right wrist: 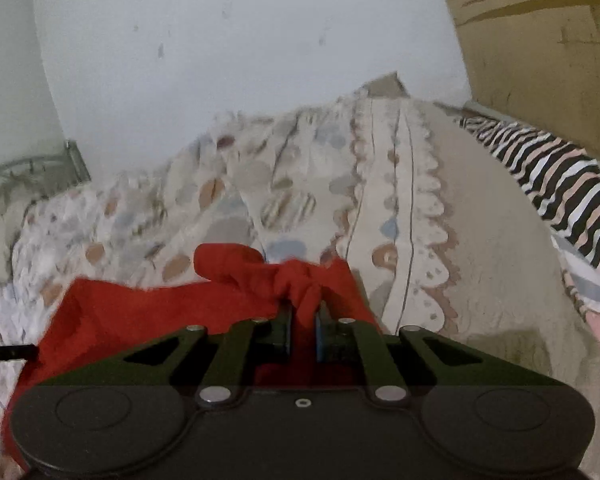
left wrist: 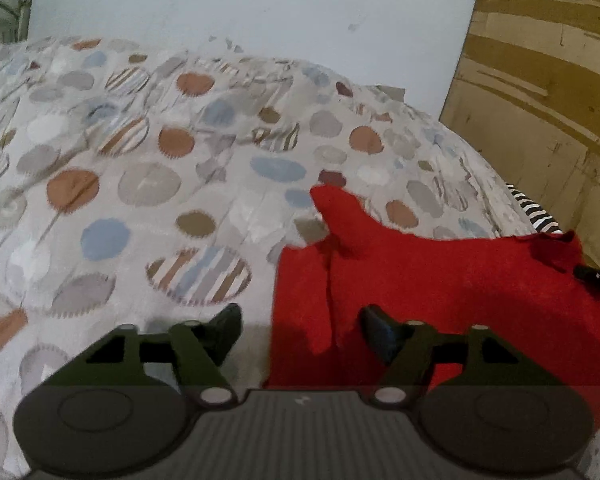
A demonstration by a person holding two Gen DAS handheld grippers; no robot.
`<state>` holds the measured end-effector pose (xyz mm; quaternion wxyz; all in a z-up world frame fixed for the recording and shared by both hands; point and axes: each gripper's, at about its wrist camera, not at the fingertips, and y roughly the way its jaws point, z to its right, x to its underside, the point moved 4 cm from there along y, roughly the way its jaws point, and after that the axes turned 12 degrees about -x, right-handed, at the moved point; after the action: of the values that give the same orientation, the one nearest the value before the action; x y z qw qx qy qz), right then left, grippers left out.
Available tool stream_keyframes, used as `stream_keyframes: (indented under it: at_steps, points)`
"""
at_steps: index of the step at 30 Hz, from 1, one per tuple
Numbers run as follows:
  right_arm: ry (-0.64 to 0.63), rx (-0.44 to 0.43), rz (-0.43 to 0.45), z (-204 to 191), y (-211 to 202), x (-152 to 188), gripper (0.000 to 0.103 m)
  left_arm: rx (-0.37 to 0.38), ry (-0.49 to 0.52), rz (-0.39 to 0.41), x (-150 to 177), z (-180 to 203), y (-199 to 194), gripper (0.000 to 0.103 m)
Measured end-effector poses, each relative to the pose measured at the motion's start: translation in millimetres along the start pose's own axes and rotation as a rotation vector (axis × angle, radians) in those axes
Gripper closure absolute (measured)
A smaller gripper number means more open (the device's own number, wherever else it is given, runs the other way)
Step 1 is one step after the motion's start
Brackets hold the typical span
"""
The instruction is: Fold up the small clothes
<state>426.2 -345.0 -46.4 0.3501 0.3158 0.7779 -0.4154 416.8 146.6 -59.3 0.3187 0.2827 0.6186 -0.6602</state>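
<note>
Right wrist view: the right tongs [right wrist: 303, 312] were clenched on a bunched edge of the red garment [right wrist: 148, 312], low in frame on the bed [right wrist: 480, 280]. The left tongs [left wrist: 300, 320] stood released astride its other edge; lifting now risked dragging it crooked.

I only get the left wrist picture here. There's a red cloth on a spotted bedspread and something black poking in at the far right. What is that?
Observer: It is the right gripper, shut on a bunched corner of the red cloth.
Operator: Is there anything past that side of the bed?
Observer: A striped fabric lies along the bedspread's edge; your view shows only a sliver.
Operator: And my own gripper, has it caught the cloth?
Observer: No. The left gripper is open, the cloth's edge between its fingers; its tip shows beside the cloth.
</note>
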Motion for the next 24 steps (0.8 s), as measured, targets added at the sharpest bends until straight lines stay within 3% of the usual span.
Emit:
stream_keyframes:
  at_steps: [4, 8, 11, 14, 17, 20, 22, 23, 24]
  points:
    - [0.017, 0.025, -0.055, 6.5, 12.8, 5.5, 0.092, 0.010, 0.014, -0.002, -13.7, 15.9, 15.4, 0.020]
    - [-0.060, 0.019, -0.092, -0.6, 24.7, 2.5, 0.061, -0.037, 0.059, -0.018, -22.7, 23.8, 37.8, 0.020]
    - [-0.112, -0.016, -0.119, -7.4, 36.7, -5.0, 0.046, -0.083, 0.026, -0.056, -28.4, 15.2, 51.6, 0.016]
    - [-0.164, 0.013, -0.139, -9.8, 49.3, -10.2, 0.049, -0.075, -0.038, -0.084, -30.7, 2.8, 60.3, 0.016]
    - [-0.129, 0.090, -0.129, 2.5, 57.5, -15.3, 0.090, -0.064, -0.105, -0.091, -31.2, -11.7, 63.1, 0.016]
    - [-0.020, 0.099, -0.092, 23.0, 56.2, -16.6, 0.086, -0.071, -0.154, -0.086, -28.3, -23.6, 58.3, 0.016]
    - [0.007, 0.112, -0.069, 29.1, 49.7, -14.7, 0.066, -0.108, -0.170, -0.068, -27.1, -31.2, 50.9, 0.018]
    - [0.005, 0.113, -0.059, 30.0, 45.4, -13.7, 0.058, -0.091, -0.178, -0.057, -26.9, -33.7, 46.7, 0.018]
    - [0.000, 0.104, -0.051, 29.6, 40.9, -13.1, 0.057, -0.067, -0.192, -0.049, -27.8, -36.3, 43.2, 0.017]
